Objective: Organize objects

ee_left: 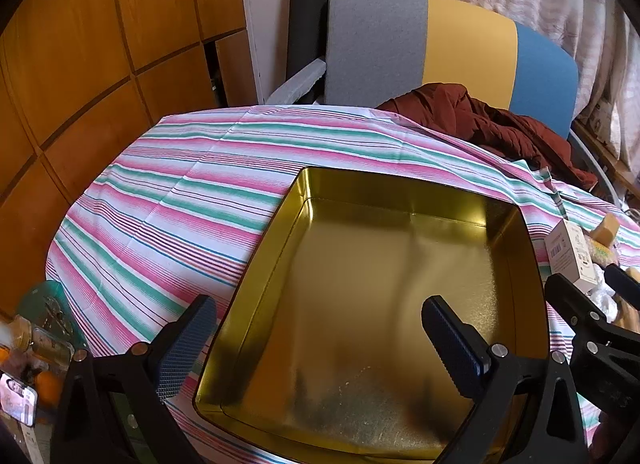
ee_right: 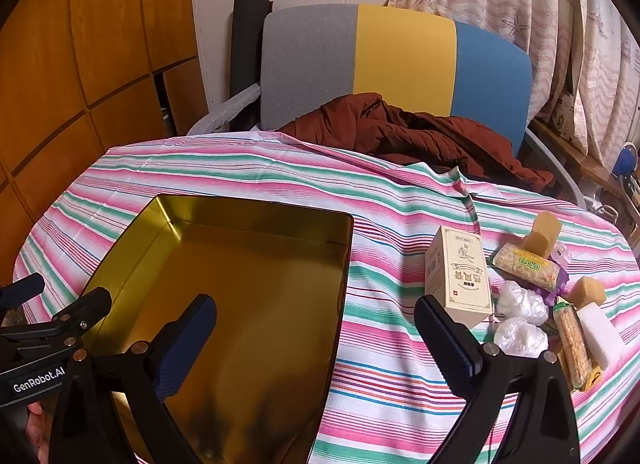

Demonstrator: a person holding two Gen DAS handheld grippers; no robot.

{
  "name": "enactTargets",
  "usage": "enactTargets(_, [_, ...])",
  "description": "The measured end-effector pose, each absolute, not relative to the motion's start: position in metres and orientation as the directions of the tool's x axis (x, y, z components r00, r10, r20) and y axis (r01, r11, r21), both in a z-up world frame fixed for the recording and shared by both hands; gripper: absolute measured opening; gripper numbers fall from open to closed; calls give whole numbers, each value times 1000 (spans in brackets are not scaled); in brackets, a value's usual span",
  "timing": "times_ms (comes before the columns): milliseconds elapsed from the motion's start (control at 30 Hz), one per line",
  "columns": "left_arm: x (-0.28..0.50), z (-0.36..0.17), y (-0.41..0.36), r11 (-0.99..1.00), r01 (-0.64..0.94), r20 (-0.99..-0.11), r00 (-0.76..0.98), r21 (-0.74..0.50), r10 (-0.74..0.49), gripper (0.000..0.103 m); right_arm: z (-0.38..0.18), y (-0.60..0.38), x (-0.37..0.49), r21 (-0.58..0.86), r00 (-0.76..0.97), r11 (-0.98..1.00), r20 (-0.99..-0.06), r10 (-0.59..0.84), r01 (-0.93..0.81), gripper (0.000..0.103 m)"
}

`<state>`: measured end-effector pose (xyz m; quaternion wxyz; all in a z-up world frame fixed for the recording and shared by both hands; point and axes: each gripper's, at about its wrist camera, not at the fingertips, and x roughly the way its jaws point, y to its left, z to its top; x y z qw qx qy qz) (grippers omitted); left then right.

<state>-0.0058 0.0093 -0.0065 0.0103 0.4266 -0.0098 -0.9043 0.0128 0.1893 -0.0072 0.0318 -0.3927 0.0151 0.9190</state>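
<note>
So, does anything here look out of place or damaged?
Nothing looks damaged or spilled. The gold tin sits flat and empty on the striped cloth. The small carton stands upright, and the wrapped snacks lie loosely heaped beside it, not yet sorted. Only a red-brown jacket spills from the chair onto the table's far edge.

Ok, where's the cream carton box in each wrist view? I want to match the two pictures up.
Left wrist: the cream carton box sits at the far right edge, just past the gold tin's right wall, partly cut off by the other gripper.
Right wrist: it stands right of centre on the striped cloth, beside the wrapped snacks.
Shared landmark: the grey, yellow and blue chair back behind the table.
</note>
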Motion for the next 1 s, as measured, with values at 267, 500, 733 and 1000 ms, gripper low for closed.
enactTargets(267, [-5, -6, 17, -999, 11, -774, -632, 40, -38, 103, -5, 198, 15, 16, -694, -997, -719, 45, -82, 101])
enactTargets(500, [-7, -7, 24, -999, 2, -783, -621, 42, -34, 103, -3, 208, 23, -7, -711, -996, -700, 70, -91, 101])
enactTargets(733, [-7, -9, 49, -997, -73, -798, -603, 38, 14, 103, -5, 239, 30, -44, -689, -989, -713, 130, -141, 91])
enactTargets(1000, [-2, -15, 99, -964, -262, -834, -518, -57, 190, 103, -22, 313, 58, -47, -645, -964, -735, 212, -263, 85])
